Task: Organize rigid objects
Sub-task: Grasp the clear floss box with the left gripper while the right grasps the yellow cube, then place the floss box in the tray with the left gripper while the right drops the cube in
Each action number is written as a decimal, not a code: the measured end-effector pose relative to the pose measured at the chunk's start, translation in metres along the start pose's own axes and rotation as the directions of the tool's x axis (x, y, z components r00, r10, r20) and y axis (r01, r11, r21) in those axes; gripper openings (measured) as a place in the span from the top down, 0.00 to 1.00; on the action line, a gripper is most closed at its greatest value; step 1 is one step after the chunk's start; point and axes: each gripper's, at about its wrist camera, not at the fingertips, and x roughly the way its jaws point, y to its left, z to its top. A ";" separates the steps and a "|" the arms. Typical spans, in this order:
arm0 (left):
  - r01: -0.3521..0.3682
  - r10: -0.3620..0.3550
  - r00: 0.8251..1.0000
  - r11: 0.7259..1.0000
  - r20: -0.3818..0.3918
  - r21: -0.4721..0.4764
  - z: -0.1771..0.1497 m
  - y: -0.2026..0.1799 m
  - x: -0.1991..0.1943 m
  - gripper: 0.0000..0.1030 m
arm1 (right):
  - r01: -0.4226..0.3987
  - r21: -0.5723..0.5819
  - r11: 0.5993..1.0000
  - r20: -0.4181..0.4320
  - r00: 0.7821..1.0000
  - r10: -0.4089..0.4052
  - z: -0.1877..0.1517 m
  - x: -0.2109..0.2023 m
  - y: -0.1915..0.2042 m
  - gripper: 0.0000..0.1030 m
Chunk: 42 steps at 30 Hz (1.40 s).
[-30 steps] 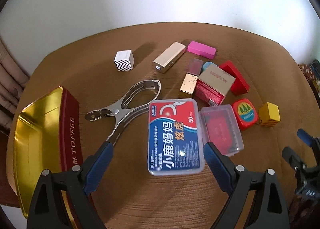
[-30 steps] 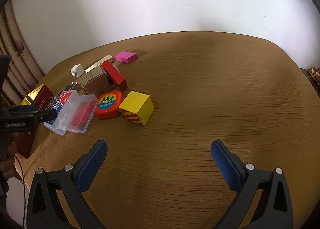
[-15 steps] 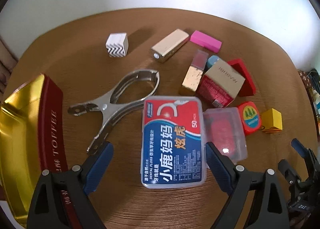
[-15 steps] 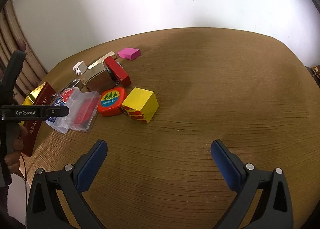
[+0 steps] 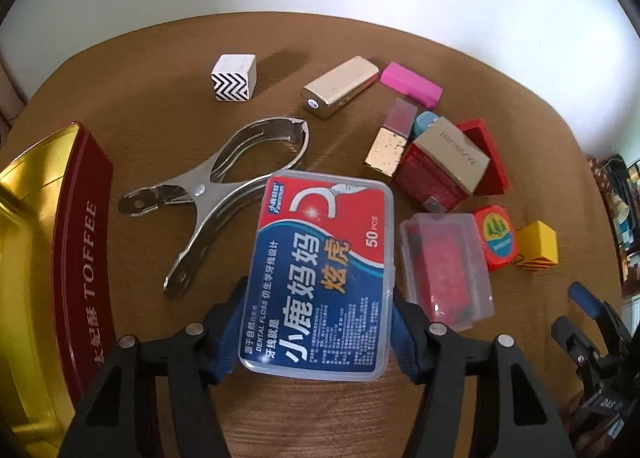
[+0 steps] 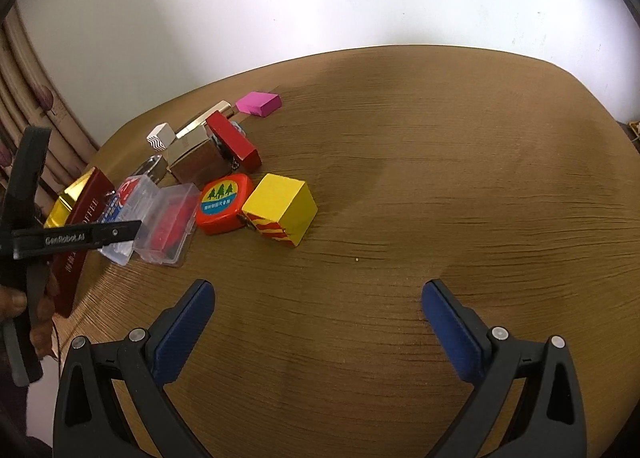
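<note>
The left gripper (image 5: 318, 332), clamped on the floss box (image 5: 320, 274), should lift it straight up before swinging toward the toffee tin (image 5: 48, 242) at its left, while the right gripper (image 6: 318, 322) hangs released.

The left gripper (image 5: 320, 322) is now closed on the dental floss box (image 5: 320, 278), where a second ago it stood wide open around it. The box's near end is raised off the table (image 5: 132, 138), tilted toward 12 o'clock.

Black gripper frames with silver screws carry blue-padded fingers (image 6: 450, 324), one frame marked "GenRobot.AI".
</note>
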 end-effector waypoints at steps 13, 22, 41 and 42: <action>0.098 -0.096 0.994 0.995 0.057 -0.022 -0.029 0.010 -0.077 0.39 | -0.032 -0.154 0.988 0.017 0.999 0.035 0.030 0.005 0.010 0.02; 0.041 -0.036 0.996 0.998 0.080 -0.053 -0.040 0.029 -0.114 0.39 | -0.088 -0.434 0.897 -0.089 0.995 0.055 0.055 0.035 0.024 0.15; -0.197 0.217 0.972 0.961 0.087 -0.195 -0.026 0.147 -0.145 0.38 | -0.235 -0.476 0.848 -0.143 0.972 0.189 0.058 -0.018 0.048 0.73; -0.192 0.212 0.974 0.959 0.075 -0.210 -0.021 0.159 -0.138 0.38 | -0.257 -0.471 0.844 -0.139 0.966 0.216 0.060 -0.024 0.057 0.73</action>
